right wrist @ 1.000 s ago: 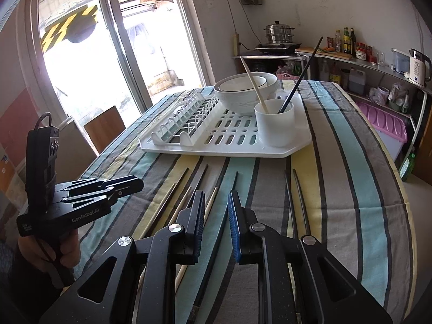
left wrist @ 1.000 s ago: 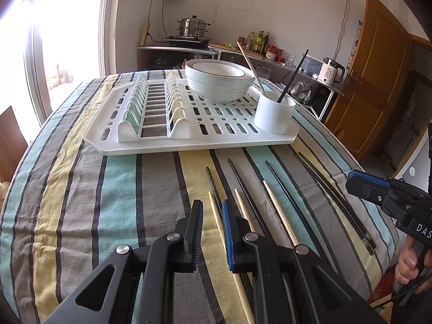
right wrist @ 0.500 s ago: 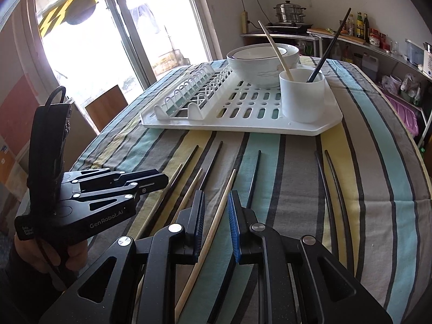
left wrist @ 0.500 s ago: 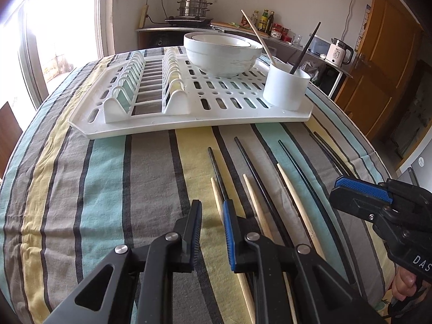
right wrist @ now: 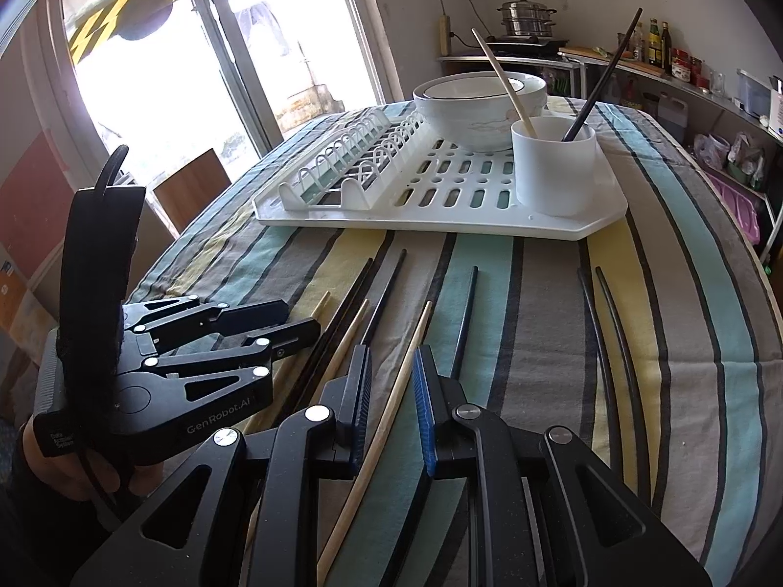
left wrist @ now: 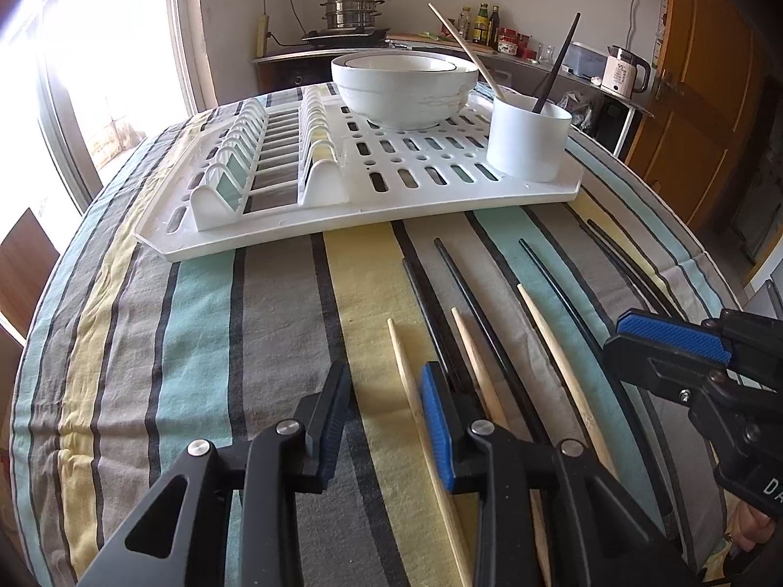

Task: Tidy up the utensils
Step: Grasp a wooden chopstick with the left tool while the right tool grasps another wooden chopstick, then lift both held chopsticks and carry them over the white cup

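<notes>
Several wooden and black chopsticks lie on the striped tablecloth [left wrist: 205,323] in front of a white drying rack [left wrist: 421,181]. A white cup [left wrist: 528,139] on the rack holds one wooden and one black chopstick. My left gripper [left wrist: 384,408] is open and low over the cloth, with the leftmost wooden chopstick [left wrist: 408,381] just inside its right finger. My right gripper [right wrist: 391,391] is open and straddles a wooden chopstick [right wrist: 399,391], with nothing gripped. The cup also shows in the right wrist view [right wrist: 555,166].
Stacked white bowls [left wrist: 403,85] sit on the rack behind the cup. Two black chopsticks [right wrist: 611,337] lie apart at the right of the cloth. A counter with a steamer pot [left wrist: 350,12], bottles and a kettle stands behind. The table edge falls away at the right.
Both grippers have moved forward and lower toward the chopsticks. The left gripper's jaws have opened wider, and the right gripper now straddles a wooden chopstick.
</notes>
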